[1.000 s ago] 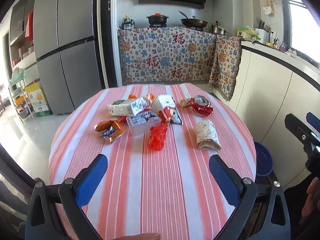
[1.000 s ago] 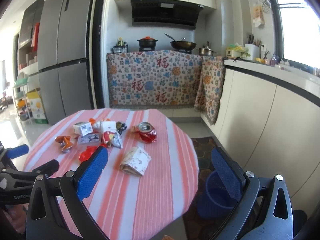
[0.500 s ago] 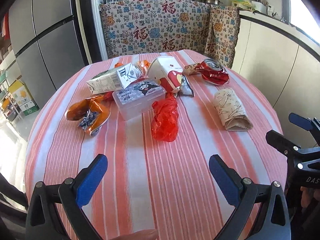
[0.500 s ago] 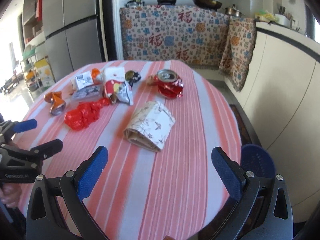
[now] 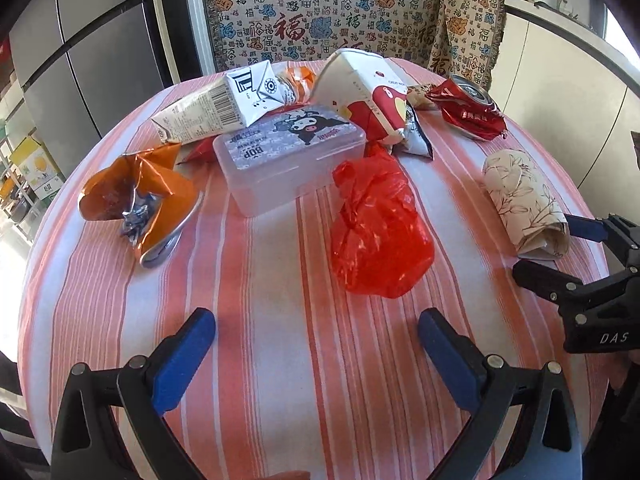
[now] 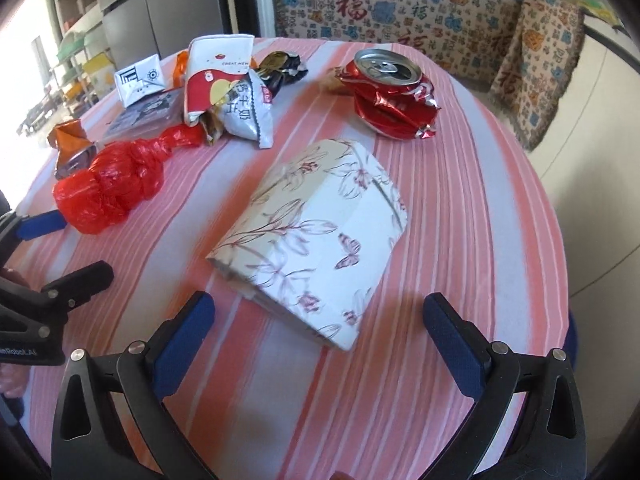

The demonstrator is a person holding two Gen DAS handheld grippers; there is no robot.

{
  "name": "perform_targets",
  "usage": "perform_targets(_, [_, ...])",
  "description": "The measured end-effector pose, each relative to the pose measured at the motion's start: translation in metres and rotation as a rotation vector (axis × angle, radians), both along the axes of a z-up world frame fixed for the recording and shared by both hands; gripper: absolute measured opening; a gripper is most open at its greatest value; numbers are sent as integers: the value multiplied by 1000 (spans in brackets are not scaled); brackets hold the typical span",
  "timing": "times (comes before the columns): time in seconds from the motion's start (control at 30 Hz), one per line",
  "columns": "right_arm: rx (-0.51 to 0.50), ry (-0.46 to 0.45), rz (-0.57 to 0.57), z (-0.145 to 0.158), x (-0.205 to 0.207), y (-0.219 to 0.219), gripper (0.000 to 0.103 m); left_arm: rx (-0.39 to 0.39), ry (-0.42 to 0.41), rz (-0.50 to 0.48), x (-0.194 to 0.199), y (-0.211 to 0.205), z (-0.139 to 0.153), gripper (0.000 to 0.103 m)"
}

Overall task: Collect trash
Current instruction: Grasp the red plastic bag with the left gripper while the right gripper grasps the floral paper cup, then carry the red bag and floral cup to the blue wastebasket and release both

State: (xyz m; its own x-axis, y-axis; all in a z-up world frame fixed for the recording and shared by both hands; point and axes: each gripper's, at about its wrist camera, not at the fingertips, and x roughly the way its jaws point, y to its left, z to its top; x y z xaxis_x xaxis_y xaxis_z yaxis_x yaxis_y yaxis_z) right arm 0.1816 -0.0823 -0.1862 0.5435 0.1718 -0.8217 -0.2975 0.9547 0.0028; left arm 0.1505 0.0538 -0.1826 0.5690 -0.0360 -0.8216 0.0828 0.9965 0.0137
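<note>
A round bench under a ribbed cloth of coral and white stripes carries a loose cluster of trash toward its far edge. The left gripper hangs over the near edge with its blue-padded fingers spread wide and nothing between them. Just beyond it lies a crinkled red plastic bag, glossy and knotted into a lumpy bundle. Beyond the bag sits a frosted clear plastic box, rectangular with rounded corners and a cartoon label on its lid. A flattened milk carton leans against the box's far side. Toward the left edge is a crushed orange foil wrapper with a silvery inside. A squashed white and red paper carton lies beyond the box, touching a silver snack packet.

The right gripper is likewise released, its blue fingers standing on either side of the near end of a rolled paper bundle, cream with printed flowers and butterflies, without touching it. Near the far right edge lies a dented red drink can, metallic, its pull-tab top facing up. A patterned woven cloth hangs behind the bench.
</note>
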Motion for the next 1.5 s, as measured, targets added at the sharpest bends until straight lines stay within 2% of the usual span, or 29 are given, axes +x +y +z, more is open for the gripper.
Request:
perform_targets(0.23, [-31,-22,49,2,-7,-7,102,7,-4,4,-5,-5,-2,103])
perform_targets(0.3, [-35,-18,21,2,-8,-16,102,-8,23,-48,-2,-3,0,103])
perform_targets(0.37, [-36,3,-37,7,-10,-27,103,-55,25,-82,0,3,7,103])
perform_targets(0.4, [-18,0,-57,11,-9,-33,103,-84,13,-93,2,6,14,103])
perform_targets(0.47, [87,7,-59,23,-10,-36,103,-118,-2,-127,10,5,27,103])
perform_targets(0.57, [213,86,-64,27,6,-27,103,-106,2,-176,27,-4,36,103])
perform_targets(0.67, [202,159,-100,13,29,-11,103,-64,36,-197,48,-15,28,100])
perform_targets(0.73, [154,129,-89,11,33,-2,102,-69,52,-203,50,-16,23,82])
perform_targets(0.77, [137,127,-76,11,32,-2,96,-66,59,-201,51,-16,22,64])
perform_targets(0.8, [134,124,-60,13,30,-5,91,-66,59,-202,50,-17,23,54])
perform_targets(0.83, [121,126,-47,14,27,-10,78,-73,57,-205,45,-18,24,35])
perform_targets(0.87, [102,129,-35,13,23,-17,75,-84,58,-209,41,-18,25,33])
perform_targets(1.0, [50,135,-17,20,15,-49,79,-117,69,-232,19,-26,27,34])
perform_targets(1.03, [36,139,-25,22,14,-57,88,-123,73,-235,14,-28,26,36])
perform_targets(1.07, [37,139,-29,25,13,-63,96,-128,78,-236,11,-30,25,44])
perform_targets(1.1, [44,142,-25,28,13,-65,98,-133,79,-237,9,-32,24,53])
perform_targets(1.17, [56,159,-9,33,19,-65,98,-132,68,-239,7,-34,25,60])
perform_targets(1.27, [49,191,41,37,37,-47,99,-100,68,-242,12,-35,27,60])
perform_targets(1.43, [-69,259,84,23,67,-18,99,-90,113,-266,23,-36,24,60])
perform_targets(1.47, [-76,268,87,20,71,-16,97,-81,115,-271,24,-38,23,56])
perform_targets(1.5, [-59,281,86,19,74,-18,94,-77,108,-275,24,-39,22,48])
